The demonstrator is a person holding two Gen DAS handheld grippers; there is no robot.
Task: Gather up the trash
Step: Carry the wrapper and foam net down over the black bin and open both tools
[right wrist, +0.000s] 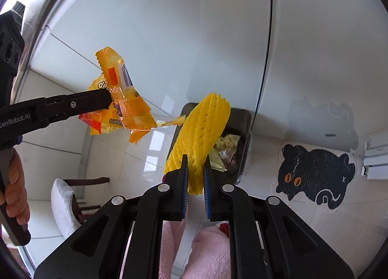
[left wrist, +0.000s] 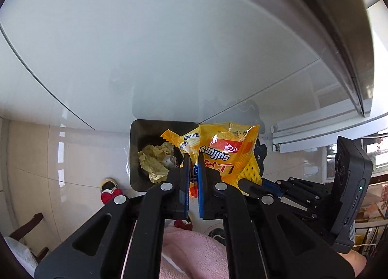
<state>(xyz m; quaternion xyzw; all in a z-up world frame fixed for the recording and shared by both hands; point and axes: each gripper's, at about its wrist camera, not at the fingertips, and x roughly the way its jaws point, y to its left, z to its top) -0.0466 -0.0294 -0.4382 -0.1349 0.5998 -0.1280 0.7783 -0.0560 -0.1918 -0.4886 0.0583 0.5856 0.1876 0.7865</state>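
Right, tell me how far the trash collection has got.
Done: crumpled paper already lies in the dark bin. In hand: the left claw is shut on a yellow snack wrapper, the right claw on a yellow foam fruit net, both above the bin. Left: release both into it.

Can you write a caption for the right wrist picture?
Right gripper clamps yellow foam fruit net above the trash bin.
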